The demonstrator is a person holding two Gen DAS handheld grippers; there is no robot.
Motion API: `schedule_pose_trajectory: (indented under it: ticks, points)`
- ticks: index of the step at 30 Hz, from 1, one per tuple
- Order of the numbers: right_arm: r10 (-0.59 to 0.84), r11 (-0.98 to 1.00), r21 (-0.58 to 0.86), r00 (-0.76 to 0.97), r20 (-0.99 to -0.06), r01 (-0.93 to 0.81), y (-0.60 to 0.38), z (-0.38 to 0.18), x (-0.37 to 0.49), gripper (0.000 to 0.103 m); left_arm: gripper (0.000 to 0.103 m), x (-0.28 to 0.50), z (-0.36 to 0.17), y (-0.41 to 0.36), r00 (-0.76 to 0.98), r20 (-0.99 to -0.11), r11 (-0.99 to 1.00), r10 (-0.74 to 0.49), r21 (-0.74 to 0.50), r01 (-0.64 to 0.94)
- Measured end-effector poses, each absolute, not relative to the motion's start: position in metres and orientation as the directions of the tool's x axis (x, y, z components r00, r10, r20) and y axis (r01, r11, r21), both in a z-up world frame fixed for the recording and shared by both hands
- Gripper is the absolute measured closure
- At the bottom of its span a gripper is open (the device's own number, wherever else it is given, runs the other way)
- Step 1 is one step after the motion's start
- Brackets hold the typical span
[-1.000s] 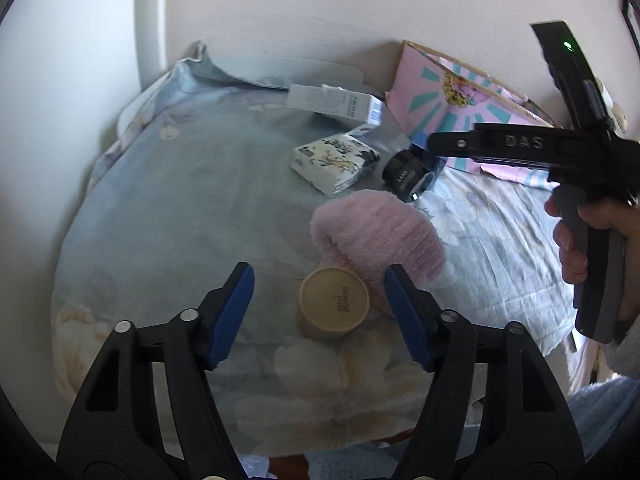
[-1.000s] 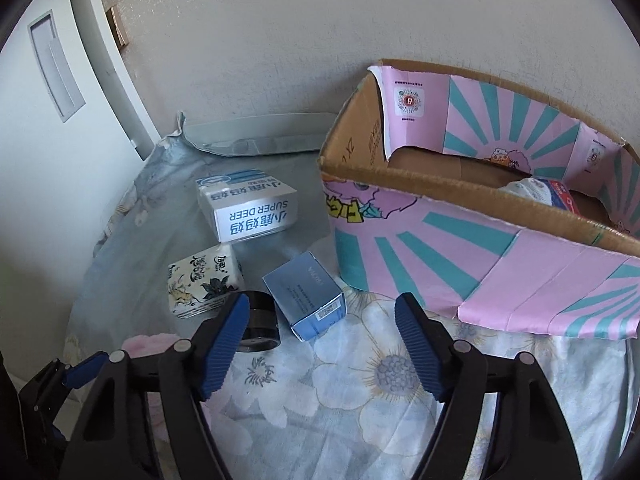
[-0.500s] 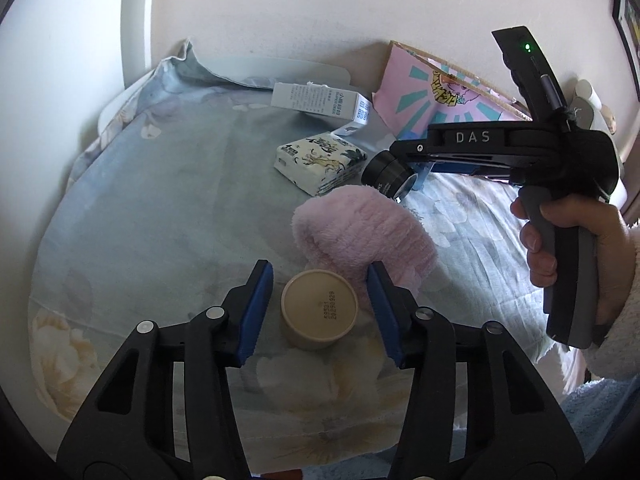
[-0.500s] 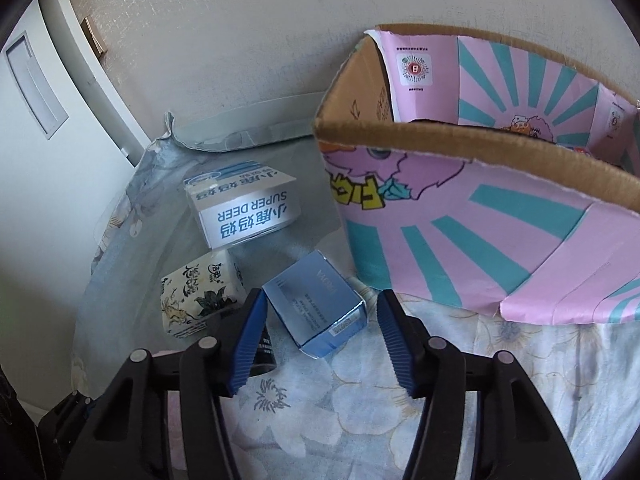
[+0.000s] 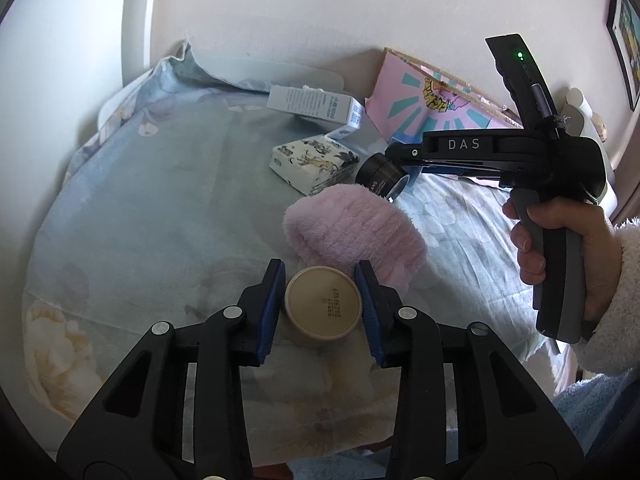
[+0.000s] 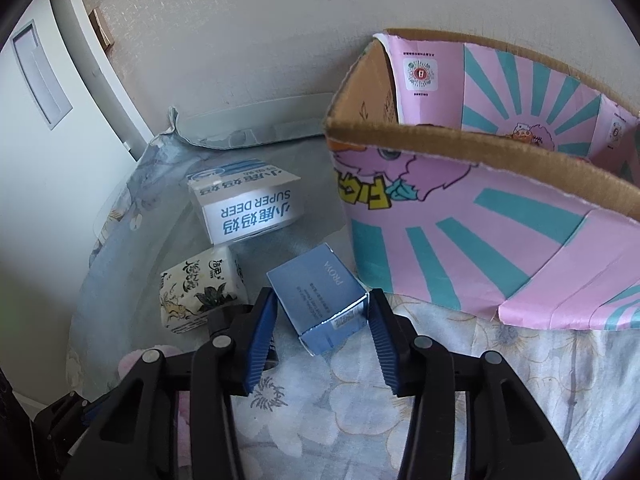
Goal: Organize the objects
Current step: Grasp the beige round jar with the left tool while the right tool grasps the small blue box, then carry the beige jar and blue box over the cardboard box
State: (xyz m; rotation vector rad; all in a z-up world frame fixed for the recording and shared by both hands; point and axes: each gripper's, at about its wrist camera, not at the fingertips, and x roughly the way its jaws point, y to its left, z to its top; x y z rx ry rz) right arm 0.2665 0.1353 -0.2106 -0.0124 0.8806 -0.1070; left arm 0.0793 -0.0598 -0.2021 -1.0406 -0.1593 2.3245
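Observation:
In the left wrist view my left gripper [image 5: 321, 304] has its blue pads against both sides of a round tan jar [image 5: 322, 307] that stands on the flowered cloth. A pink fluffy item [image 5: 354, 232] lies just behind the jar. In the right wrist view my right gripper [image 6: 322, 326] straddles a small blue PROYA box [image 6: 320, 298]; the right pad touches its corner and a small gap shows at the left pad. The right gripper also shows in the left wrist view [image 5: 404, 152], over a black jar [image 5: 380, 174].
A pink and teal cardboard box [image 6: 500, 216] stands open at the right by the wall. A white SUPER DEER carton [image 6: 248, 208] and a flower-print tissue pack [image 6: 200, 290] lie behind the blue box. The table edge is close in front [image 5: 280, 456].
Both grippers have narrowed. The left one moved forward and closed around the tan jar. The right one dropped and came forward around the blue box.

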Motion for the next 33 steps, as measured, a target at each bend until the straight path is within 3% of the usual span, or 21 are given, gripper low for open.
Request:
schedule_pose_trajectory:
  ticks: [6, 21, 33]
  points:
    - [-0.081, 0.996, -0.075, 0.647, -0.758, 0.037, 0.140, -0.199, 0.262, 0.066, 0.070, 0.076, -0.184, -0.066, -0.542, -0.630, -0.828, 0.556, -0.362, -0.429]
    - [-0.003, 0.992, -0.093, 0.702, -0.712, -0.090, 0.142, -0.139, 0.232, 0.067, 0.070, 0.062, -0.108, -0.064, -0.596, -0.620, -0.859, 0.511, -0.356, -0.367]
    - [-0.047, 0.989, -0.139, 0.785, -0.618, -0.050, 0.104, -0.044, 0.181, 0.067, 0.070, 0.042, -0.031, 0.004, -0.569, -0.597, -0.817, 0.565, -0.308, -0.488]
